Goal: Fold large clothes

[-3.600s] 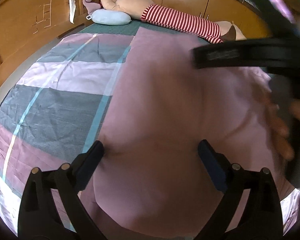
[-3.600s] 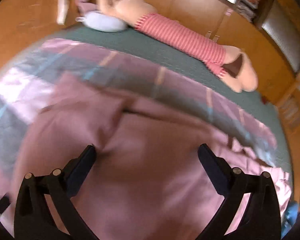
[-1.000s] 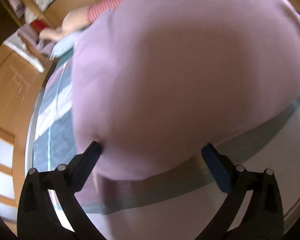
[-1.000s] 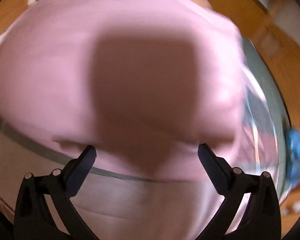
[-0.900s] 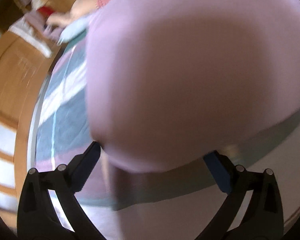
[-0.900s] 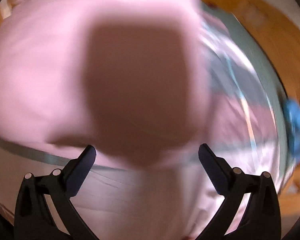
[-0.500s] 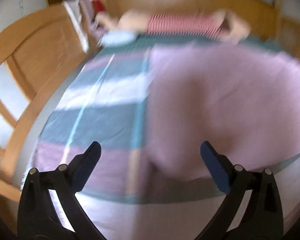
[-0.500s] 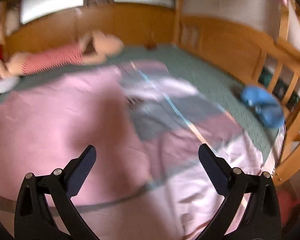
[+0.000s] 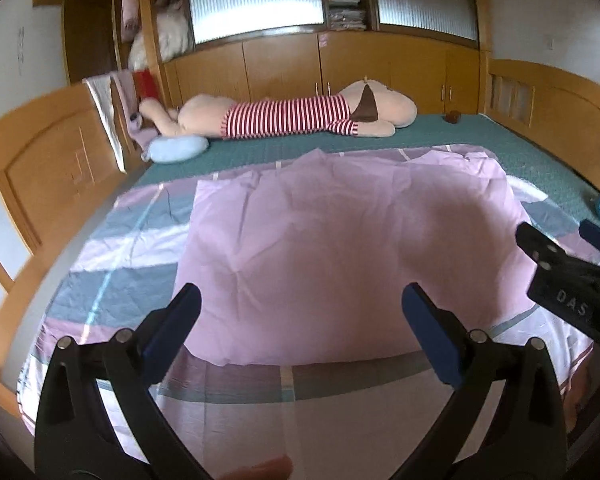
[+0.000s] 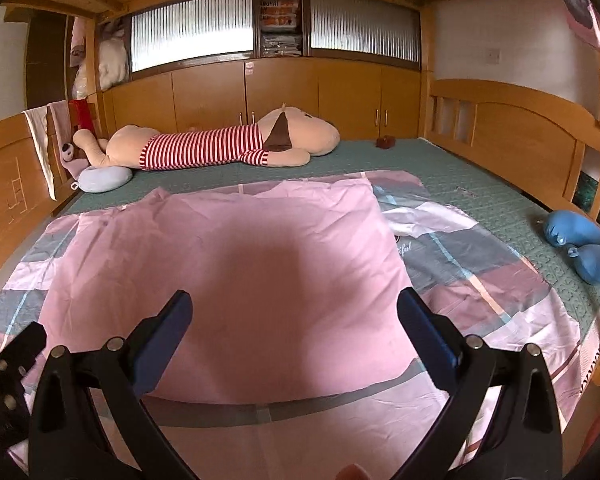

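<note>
White letters "DAS" stand on the black body of the right gripper (image 9: 572, 280), seen at the right edge of the left wrist view. On the patchwork bedsheet (image 10: 452, 248), just right of the pink garment (image 10: 236, 264), a cursive word ends in "ful". The printing on the packages behind the cupboard glass is too small to read.

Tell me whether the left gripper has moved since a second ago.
Yes. The left gripper has pulled back from the pink cloth, which filled its view before; now the whole cloth, the plush toy and the far cabinets show.
</note>
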`<state>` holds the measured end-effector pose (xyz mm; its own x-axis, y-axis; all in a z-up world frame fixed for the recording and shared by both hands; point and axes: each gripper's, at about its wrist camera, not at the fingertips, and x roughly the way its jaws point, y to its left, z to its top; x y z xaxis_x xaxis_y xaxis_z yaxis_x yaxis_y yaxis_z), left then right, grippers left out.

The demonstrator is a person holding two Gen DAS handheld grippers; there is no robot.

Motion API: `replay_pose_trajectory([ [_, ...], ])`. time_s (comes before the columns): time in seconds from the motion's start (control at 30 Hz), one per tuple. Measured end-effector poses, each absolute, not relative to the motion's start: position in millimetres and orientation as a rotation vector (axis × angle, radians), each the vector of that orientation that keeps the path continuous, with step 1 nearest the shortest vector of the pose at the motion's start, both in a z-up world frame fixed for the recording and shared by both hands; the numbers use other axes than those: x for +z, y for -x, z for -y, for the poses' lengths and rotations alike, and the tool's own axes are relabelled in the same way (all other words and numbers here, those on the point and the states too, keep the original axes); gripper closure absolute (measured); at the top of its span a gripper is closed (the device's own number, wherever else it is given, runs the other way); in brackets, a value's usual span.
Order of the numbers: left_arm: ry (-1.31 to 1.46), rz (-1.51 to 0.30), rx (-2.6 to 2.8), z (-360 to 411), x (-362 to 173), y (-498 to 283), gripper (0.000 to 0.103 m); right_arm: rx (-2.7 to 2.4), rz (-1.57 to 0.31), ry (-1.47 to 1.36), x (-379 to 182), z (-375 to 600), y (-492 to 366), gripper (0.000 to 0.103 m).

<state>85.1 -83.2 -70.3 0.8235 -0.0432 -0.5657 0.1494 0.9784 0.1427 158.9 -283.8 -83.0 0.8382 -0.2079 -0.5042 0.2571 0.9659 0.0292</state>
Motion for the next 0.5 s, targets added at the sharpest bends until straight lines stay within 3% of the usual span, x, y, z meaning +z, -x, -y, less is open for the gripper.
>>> replay_pose_trajectory([
  [0.5,-0.145,-0.606,-0.083,70.5,-68.4,-82.1,0.002,-0.235,-0.509,0.037,-98.7,247.2,-147.4,0.001],
])
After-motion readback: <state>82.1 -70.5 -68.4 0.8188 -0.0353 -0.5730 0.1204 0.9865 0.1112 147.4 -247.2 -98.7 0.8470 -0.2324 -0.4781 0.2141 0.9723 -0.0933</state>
